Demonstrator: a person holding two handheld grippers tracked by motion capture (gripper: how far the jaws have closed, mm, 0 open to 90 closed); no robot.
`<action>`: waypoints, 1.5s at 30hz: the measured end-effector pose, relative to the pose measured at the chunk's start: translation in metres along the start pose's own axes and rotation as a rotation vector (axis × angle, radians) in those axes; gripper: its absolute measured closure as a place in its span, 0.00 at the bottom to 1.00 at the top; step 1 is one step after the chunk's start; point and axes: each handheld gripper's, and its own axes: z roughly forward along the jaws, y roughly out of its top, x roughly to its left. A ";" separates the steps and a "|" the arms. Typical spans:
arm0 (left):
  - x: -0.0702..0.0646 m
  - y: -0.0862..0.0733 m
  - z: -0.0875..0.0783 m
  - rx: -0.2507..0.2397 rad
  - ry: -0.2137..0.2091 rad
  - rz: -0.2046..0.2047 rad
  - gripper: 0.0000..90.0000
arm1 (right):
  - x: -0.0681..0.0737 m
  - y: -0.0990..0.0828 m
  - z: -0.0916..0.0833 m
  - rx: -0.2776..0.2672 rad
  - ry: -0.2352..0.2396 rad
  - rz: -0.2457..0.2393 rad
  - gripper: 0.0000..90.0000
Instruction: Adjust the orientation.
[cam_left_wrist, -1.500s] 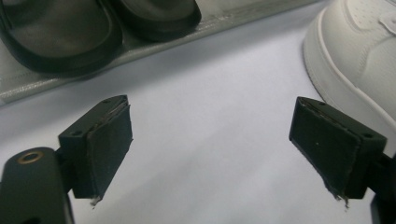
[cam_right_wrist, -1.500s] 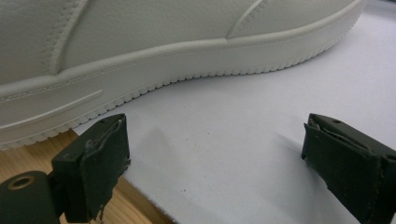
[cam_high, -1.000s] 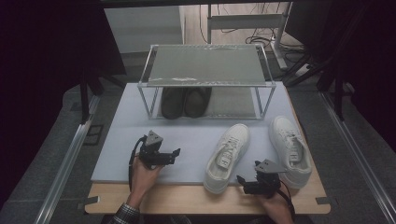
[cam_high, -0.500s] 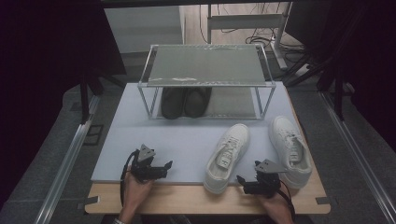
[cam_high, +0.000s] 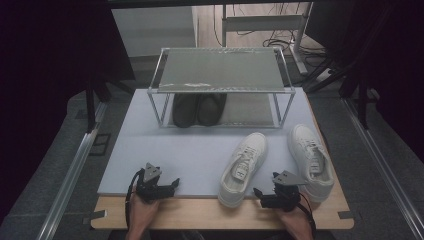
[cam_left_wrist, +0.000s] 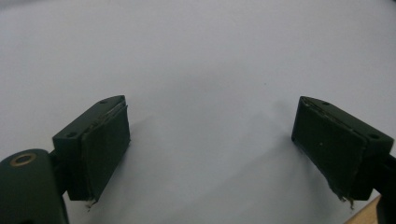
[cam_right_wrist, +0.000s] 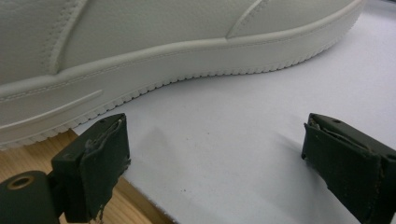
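While your left hand-held gripper (cam_high: 172, 182) sits at the lower left of the high view, its jaws are spread wide with nothing between them; in the left gripper view (cam_left_wrist: 212, 154) they frame bare pale mat (cam_left_wrist: 201, 70), and neither pad touches anything but the air above it. Your right hand-held gripper (cam_high: 259, 192) rests at the lower right of the high view, on the wooden bench (cam_high: 200, 215) edge, and its jaws are spread just as wide and hold nothing. In the right gripper view (cam_right_wrist: 215, 163) the jaws point at the side of the nearer white sneaker (cam_right_wrist: 140, 51), which crosses the upper part of that frame; the left pad sits just below the sole, close to it, though you cannot tell whether it touches.

That sneaker (cam_high: 244, 167) lies on the mat at lower centre-right of the high view, its heel overhanging onto the wood just beside your right hand-held gripper. Its partner, the second white sneaker (cam_high: 312, 160), lies to the right of it, near but apart. A pair of dark shoes (cam_high: 198, 109) stands under the metal rack (cam_high: 220, 70) at the upper centre.

No brand, label or writing can be read on the sneakers or anything else.
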 end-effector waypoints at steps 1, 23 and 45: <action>0.000 -0.001 0.000 -0.005 0.000 0.000 0.12 | 0.000 0.000 0.000 0.000 -0.001 0.000 0.09; 0.000 -0.002 0.000 -0.013 0.001 -0.005 0.13 | 0.000 0.011 -0.020 0.004 0.067 0.066 0.53; 0.000 -0.002 0.000 -0.013 0.002 -0.007 0.13 | 0.030 0.058 -0.052 0.022 0.215 0.006 1.00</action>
